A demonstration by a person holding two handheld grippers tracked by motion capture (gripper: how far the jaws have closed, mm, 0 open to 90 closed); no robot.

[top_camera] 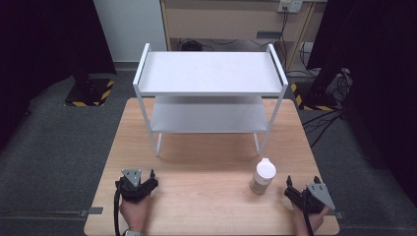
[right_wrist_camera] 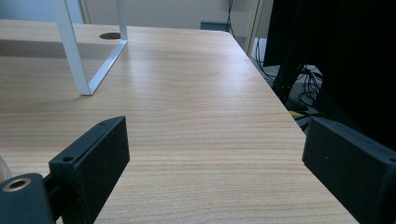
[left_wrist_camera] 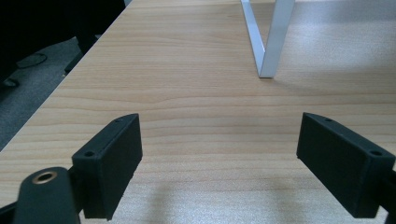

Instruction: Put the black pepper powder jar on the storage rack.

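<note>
Wooden table [top_camera: 206, 196] holds white shelf [top_camera: 209, 73], bottle [top_camera: 262, 177]; both tongs agape.

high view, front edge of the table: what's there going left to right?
left gripper → bottle → right gripper. Both grippers have their jaws open with nothing between them. The white shelf stands farther back, outside this row.

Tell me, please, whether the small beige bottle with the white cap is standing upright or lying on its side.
Upright. In the high view the small beige bottle with the white cap stands on its base on the wooden table, cap uppermost, beside the right gripper.
</note>
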